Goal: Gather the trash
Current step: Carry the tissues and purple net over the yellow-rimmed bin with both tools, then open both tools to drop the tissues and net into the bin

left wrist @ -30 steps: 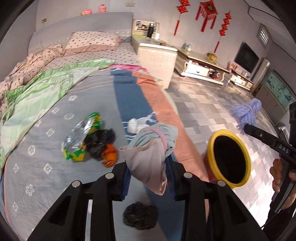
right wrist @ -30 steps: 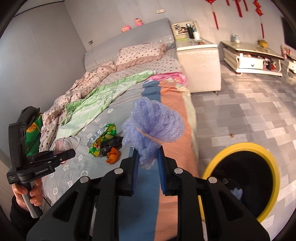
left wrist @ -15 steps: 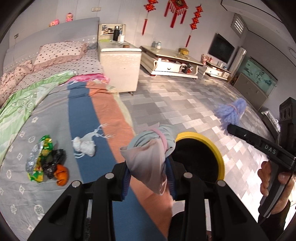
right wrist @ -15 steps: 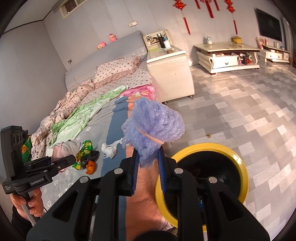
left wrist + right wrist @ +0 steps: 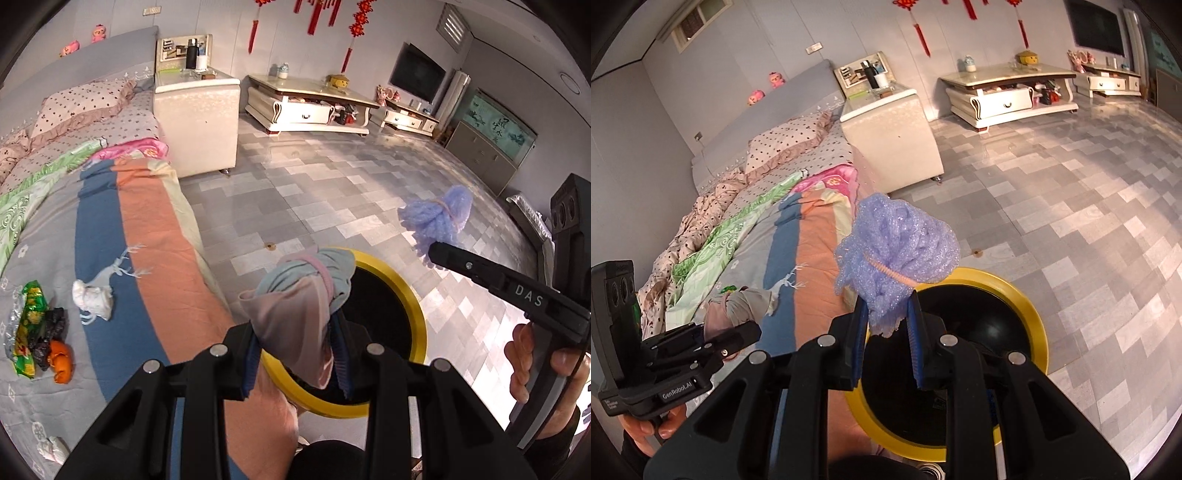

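Both grippers have swung off the bed (image 5: 155, 236) toward the yellow-rimmed bin (image 5: 413, 306) on the floor; a second ago the bin sat at 3 o'clock in the left wrist view, and now it lies directly behind each load. In judgement, transport is nearly complete and release is the next step.

The left gripper (image 5: 297, 360) has its jaws closed on a knotted grey-and-pink cloth bundle (image 5: 303, 295), which hangs over the bin's near rim. The right gripper (image 5: 888, 341) has its jaws clamped on the lower end of a purple foam-net bundle (image 5: 897, 251), above the bin's 11 o'clock edge.

Remaining trash lies on the bed at 9 o'clock in the left wrist view: a white crumpled tissue (image 5: 92, 295), a green wrapper (image 5: 29, 317), black scraps (image 5: 50, 332) and an orange peel (image 5: 61, 362), touching one another.

Obstruction: the bed edge stands just beside the bin. Both bundles approach one opening, so the grippers may crowd each other. The bin already holds dark contents, details unclear.
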`<state>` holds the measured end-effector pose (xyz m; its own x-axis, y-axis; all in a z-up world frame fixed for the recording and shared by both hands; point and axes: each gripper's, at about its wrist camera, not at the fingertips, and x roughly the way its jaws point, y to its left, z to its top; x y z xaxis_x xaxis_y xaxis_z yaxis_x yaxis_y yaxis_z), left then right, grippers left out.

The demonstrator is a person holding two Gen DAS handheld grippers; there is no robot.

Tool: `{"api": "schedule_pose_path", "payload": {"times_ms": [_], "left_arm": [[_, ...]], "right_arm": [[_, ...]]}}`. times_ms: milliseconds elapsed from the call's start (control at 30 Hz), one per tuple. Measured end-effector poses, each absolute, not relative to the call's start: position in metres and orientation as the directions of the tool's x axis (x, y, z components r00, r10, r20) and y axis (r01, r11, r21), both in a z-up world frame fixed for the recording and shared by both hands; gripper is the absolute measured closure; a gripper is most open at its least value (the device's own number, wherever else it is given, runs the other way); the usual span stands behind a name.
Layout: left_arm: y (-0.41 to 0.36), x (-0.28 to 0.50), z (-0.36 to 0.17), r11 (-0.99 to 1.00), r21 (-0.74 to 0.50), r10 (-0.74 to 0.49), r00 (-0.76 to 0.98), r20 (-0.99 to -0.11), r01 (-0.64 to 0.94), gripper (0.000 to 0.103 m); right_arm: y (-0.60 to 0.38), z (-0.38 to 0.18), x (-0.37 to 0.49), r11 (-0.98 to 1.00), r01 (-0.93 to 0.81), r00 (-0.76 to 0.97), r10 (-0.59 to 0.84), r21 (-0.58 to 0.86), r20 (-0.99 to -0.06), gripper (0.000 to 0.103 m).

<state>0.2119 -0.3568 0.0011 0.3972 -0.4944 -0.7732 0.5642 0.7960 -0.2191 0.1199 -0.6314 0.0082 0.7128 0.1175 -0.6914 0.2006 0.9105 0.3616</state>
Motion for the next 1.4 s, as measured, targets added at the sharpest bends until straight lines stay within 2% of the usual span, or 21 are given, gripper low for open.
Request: {"api": "schedule_pose_path", "payload": {"times_ms": [367,700,867,1033,1100,1167,1400], "left_arm": [[-0.401,0.215,-0.054,0.780,-0.211,-0.464,0.318,-0.827,0.589,0.071],[-0.414,0.220,-0.080,0.779,-0.240,-0.465,0.276,-0.842,0.580,0.068],[-0.410,0.223,-0.081,0.781,-0.254,-0.472,0.272,-0.838,0.571,0.059],[-0.403,0.224,-0.081,0.787,-0.269,-0.479,0.276,-0.833,0.555,0.049],[-0.400,0.224,-0.079,0.788,-0.274,-0.484,0.280,-0.829,0.551,0.043],[-0.396,0.221,-0.076,0.792,-0.270,-0.484,0.295,-0.824,0.547,0.031],[-0.375,0.218,-0.066,0.807,-0.261,-0.478,0.327,-0.815,0.530,0.022]], "right_arm": [[-0.660,-0.062,0.144,0.880,0.278,0.632,0.134,0.385,-0.763,0.082],[-0.673,-0.089,0.151,0.860,0.319,0.617,0.130,0.398,-0.776,0.078],[-0.676,-0.091,0.152,0.858,0.330,0.618,0.118,0.393,-0.777,0.073],[-0.677,-0.090,0.151,0.854,0.356,0.616,0.091,0.379,-0.782,0.062],[-0.678,-0.090,0.150,0.851,0.365,0.614,0.084,0.376,-0.785,0.060],[-0.678,-0.088,0.148,0.849,0.375,0.613,0.075,0.373,-0.786,0.059],[-0.668,-0.080,0.146,0.853,0.373,0.624,0.060,0.364,-0.779,0.048]]}}
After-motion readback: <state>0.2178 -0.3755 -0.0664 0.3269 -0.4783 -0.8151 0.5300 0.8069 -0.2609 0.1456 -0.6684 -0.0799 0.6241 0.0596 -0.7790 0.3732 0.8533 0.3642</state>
